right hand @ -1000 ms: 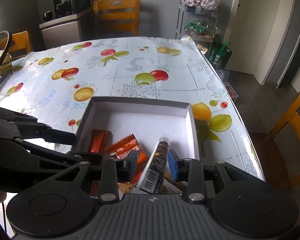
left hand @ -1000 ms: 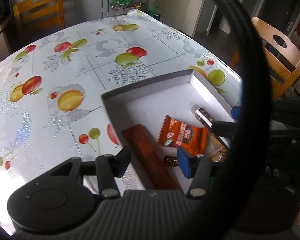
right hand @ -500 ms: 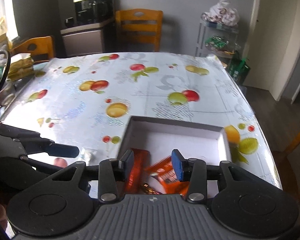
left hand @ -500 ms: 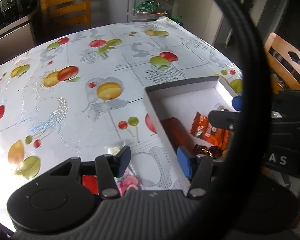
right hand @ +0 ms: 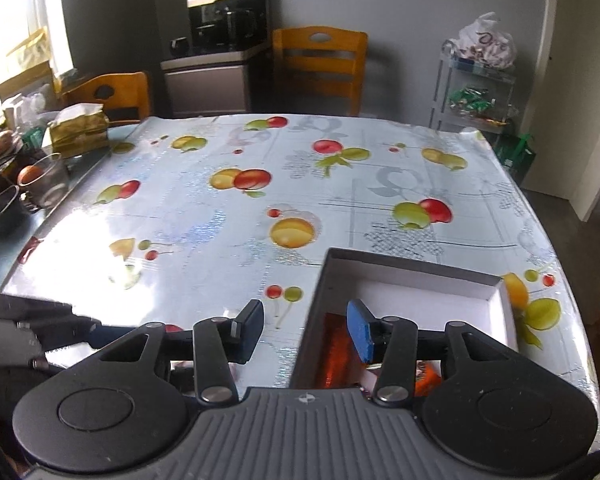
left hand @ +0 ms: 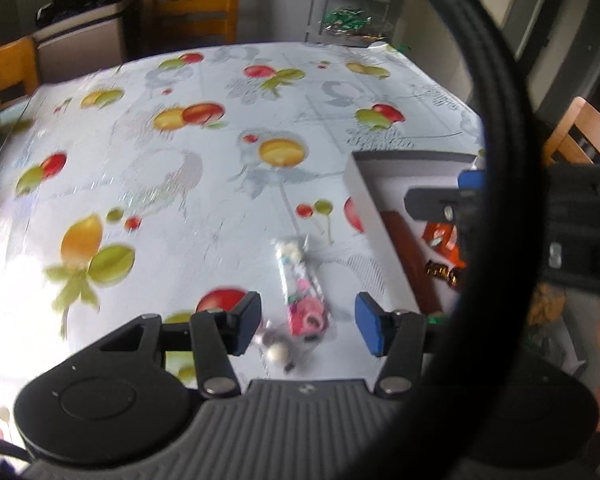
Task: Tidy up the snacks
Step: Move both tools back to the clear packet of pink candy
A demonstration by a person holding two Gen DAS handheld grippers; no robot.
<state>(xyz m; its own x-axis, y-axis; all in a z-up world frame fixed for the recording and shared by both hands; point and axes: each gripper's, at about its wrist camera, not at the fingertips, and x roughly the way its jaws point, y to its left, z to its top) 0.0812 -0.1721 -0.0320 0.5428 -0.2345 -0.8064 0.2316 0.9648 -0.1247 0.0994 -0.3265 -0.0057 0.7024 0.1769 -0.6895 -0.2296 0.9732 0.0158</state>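
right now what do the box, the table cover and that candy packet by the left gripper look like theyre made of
Box: seems to be matte white cardboard, with thin, straight, folded walls and no shine.
Table cover: looks like glossy plastic or oilcloth, with printed fruit, glare patches and glittery specks.
Candy packet: probably clear, thin plastic film, since the pink and white sweets show through; blur hides its finish.

A candy packet (left hand: 302, 292) is seen between the left gripper (left hand: 308, 330) fingers — the box (left hand: 366, 204) to their right.
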